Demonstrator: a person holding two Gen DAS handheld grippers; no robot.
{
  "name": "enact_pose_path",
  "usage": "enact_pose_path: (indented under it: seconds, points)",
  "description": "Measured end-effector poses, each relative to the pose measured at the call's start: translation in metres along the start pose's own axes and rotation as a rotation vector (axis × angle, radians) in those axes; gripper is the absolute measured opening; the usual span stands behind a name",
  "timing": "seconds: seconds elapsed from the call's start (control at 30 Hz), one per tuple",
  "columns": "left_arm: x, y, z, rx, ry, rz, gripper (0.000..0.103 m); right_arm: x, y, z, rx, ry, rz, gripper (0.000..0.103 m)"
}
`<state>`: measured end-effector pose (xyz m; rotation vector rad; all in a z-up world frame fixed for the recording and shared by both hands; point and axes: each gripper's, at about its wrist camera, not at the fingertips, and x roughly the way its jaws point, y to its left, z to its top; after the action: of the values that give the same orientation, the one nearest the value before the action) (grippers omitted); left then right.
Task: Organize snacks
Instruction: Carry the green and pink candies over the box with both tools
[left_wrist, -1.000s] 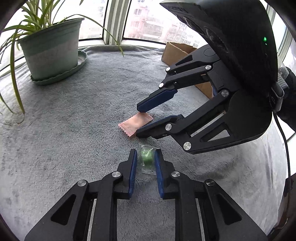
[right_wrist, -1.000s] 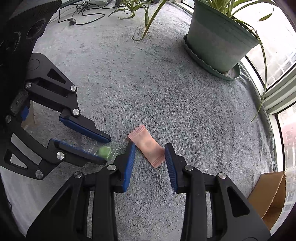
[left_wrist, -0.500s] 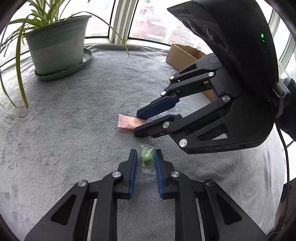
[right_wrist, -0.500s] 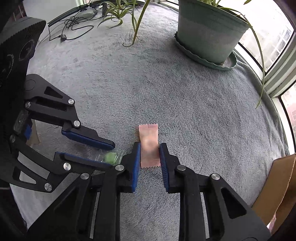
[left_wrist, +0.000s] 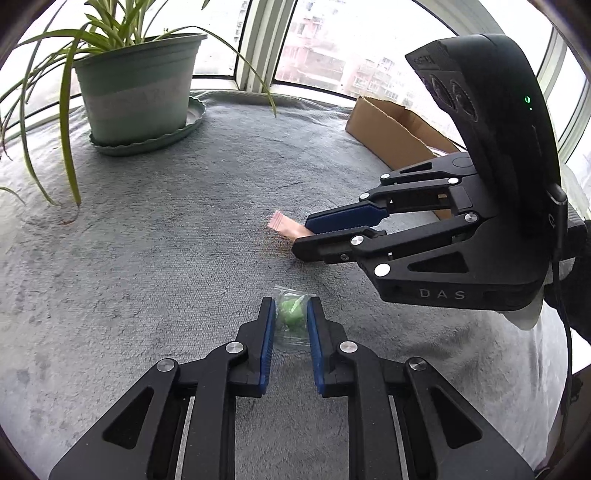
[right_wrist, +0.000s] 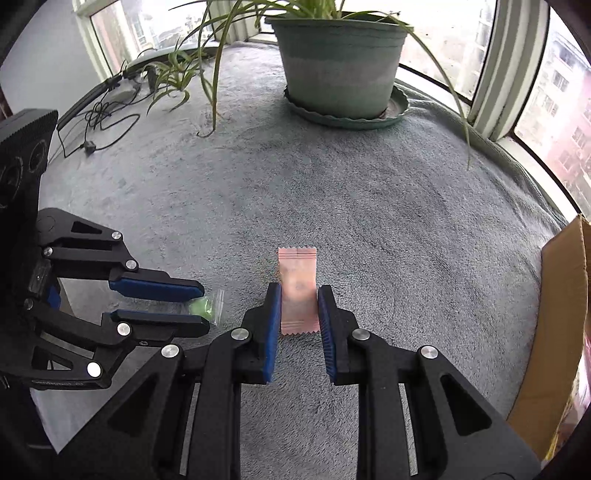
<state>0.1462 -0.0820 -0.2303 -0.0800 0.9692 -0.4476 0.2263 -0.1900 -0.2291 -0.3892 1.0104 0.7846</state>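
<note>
Left wrist view is showing my left hand-held gripper (left_wrist: 290, 319) closing narrowly on a green candy (left_wrist: 290, 316) in a clear wrapper, both blue pads pressing against the wrapper's sides. The candy is sitting right at the fingertips, low over the grey blanket (left_wrist: 166, 240) covering the surface; I cannot tell whether it is already clear of the blanket.

Right wrist view is showing my right hand-held gripper (right_wrist: 298, 314) gripping a pink packet (right_wrist: 297, 288) in the same manner, narrow, with the pads touching its two long edges. The packet's long axis is running straight ahead along the fingers, and its far end is sticking out beyond the fingertips. From the left view the packet is looking slightly raised off the blanket.

The two hand-held grippers are working near one another, left beside right, each already on its own snack.

The relation I am judging for the coming move: a cardboard box (right_wrist: 554, 332) is standing at the right edge of the surface, just beside the right hand-held gripper and well apart from the left. I am judging the right hand-held gripper the nearer one, so the packet should travel rightward first, with the candy following across.

A potted plant (right_wrist: 340, 62) is standing at the far side, well apart from both snacks.
</note>
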Motion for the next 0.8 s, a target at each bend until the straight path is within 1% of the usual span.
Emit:
enact_pose_path:
  seconds: [0.13, 0.33, 0.53, 0.8]
  points:
    - [-0.003, 0.003, 0.002, -0.005, -0.005, 0.007, 0.016, -0.017, -0.006, -0.002, 0.049, -0.048, -0.011, 0.021]
    - [-0.018, 0.001, 0.007, 0.004, -0.039, 0.011, 0.016, -0.049, -0.016, -0.006, 0.094, -0.105, -0.062, 0.021]
    - [-0.034, -0.012, 0.022, 0.039, -0.088, 0.003, 0.016, -0.09, -0.031, -0.011, 0.148, -0.176, -0.113, 0.021]
    - [-0.044, -0.04, 0.047, 0.104, -0.141, -0.023, 0.016, -0.143, -0.058, -0.026, 0.205, -0.238, -0.209, 0.021]
